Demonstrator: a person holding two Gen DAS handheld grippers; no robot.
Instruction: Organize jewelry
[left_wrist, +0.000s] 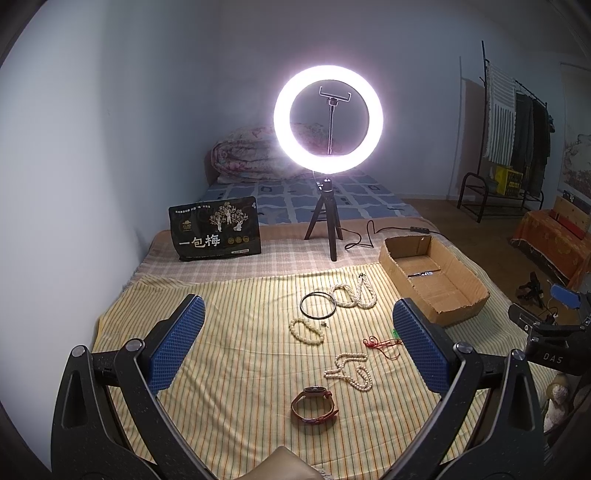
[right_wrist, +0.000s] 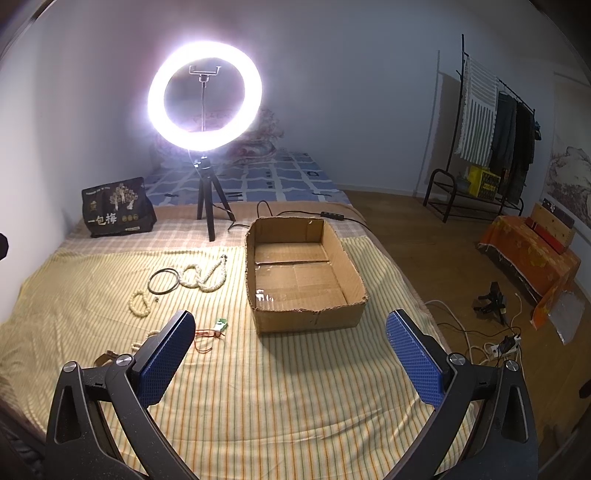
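Note:
Jewelry lies on a striped cloth (left_wrist: 240, 354): a red-strap watch (left_wrist: 313, 404), a thin pearl necklace (left_wrist: 350, 371), a red cord with a green pendant (left_wrist: 382, 341), a cream bead bracelet (left_wrist: 306, 331), a black bangle (left_wrist: 317, 304) and a thick braided pearl strand (left_wrist: 354, 293). An open cardboard box (right_wrist: 306, 269) stands to their right; something small glints on its floor. My left gripper (left_wrist: 299, 325) is open and empty above the jewelry. My right gripper (right_wrist: 290, 332) is open and empty in front of the box. The bangle (right_wrist: 163, 281) and braided strand (right_wrist: 205, 277) show in the right wrist view.
A lit ring light on a tripod (left_wrist: 328, 122) stands behind the cloth, its cable (right_wrist: 295, 213) running behind the box. A black snack bag (left_wrist: 215, 229) stands at the back left. The bed's right edge drops to a wooden floor with cables (right_wrist: 491, 343).

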